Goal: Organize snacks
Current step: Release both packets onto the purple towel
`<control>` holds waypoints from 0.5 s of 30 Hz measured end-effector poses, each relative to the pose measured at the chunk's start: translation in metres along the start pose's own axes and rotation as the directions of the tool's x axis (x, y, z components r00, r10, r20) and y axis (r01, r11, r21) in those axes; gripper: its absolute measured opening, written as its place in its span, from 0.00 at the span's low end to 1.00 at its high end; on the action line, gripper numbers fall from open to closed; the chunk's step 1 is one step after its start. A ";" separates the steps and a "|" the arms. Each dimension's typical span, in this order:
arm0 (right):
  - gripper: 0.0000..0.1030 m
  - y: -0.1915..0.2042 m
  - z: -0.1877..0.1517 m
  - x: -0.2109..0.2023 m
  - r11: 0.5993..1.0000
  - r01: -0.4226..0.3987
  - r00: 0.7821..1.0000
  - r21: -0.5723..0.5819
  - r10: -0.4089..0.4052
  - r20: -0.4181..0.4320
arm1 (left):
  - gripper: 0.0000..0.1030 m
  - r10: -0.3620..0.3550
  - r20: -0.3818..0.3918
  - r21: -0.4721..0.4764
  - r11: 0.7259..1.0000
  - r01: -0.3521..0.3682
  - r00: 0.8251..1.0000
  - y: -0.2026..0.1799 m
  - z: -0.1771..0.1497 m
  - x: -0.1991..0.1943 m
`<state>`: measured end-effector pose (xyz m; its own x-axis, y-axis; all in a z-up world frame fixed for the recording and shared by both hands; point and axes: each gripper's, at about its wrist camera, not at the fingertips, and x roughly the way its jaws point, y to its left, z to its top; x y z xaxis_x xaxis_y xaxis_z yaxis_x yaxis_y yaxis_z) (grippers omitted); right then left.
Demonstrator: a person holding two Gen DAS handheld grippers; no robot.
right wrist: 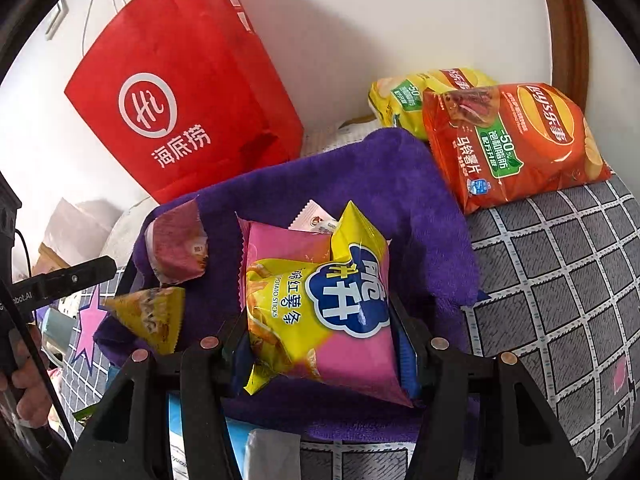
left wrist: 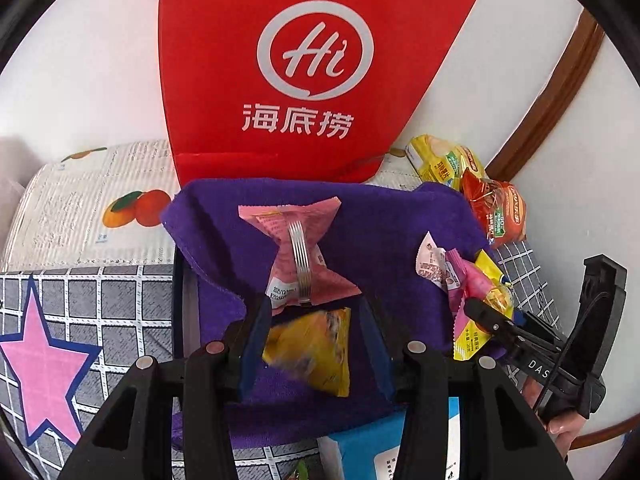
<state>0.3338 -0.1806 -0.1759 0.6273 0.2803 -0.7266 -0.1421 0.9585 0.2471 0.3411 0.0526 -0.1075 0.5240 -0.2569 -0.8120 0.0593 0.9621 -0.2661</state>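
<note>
We should lower both packets gently onto the purple towel (right wrist: 400,184) before letting go. Our right gripper (right wrist: 324,344) fingers pinch the sweet potato sticks packet (right wrist: 320,304) over the towel. The left gripper (left wrist: 316,344) stands wide, the yellow snack packet (left wrist: 316,352) loose between its fingers.

Premises: a home, likely a bedroom. Evidence: grid-patterned bedsheet (right wrist: 560,280) with pink star print, fruit-printed pillow (left wrist: 92,204) against a white wall (left wrist: 80,60), and wooden trim (left wrist: 560,92).
</note>
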 end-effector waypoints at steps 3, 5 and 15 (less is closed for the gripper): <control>0.55 0.000 -0.001 0.001 1.000 0.014 1.000 -0.009 -0.014 0.001 | 0.42 -0.004 -0.005 0.004 1.000 0.004 1.000 -0.001 0.000 0.001; 0.55 0.000 -0.001 0.004 1.000 0.020 1.000 -0.010 -0.020 -0.007 | 0.42 -0.002 -0.008 0.013 1.000 0.003 1.000 -0.003 -0.001 0.001; 0.57 0.006 -0.004 0.015 0.999 0.025 0.999 -0.030 -0.025 -0.028 | 0.42 0.000 0.000 0.038 0.999 0.000 1.000 -0.011 -0.003 0.000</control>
<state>0.3387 -0.1704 -0.1878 0.6088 0.2571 -0.7505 -0.1493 0.9663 0.2099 0.3377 0.0421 -0.1063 0.5237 -0.2565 -0.8124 0.0913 0.9650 -0.2458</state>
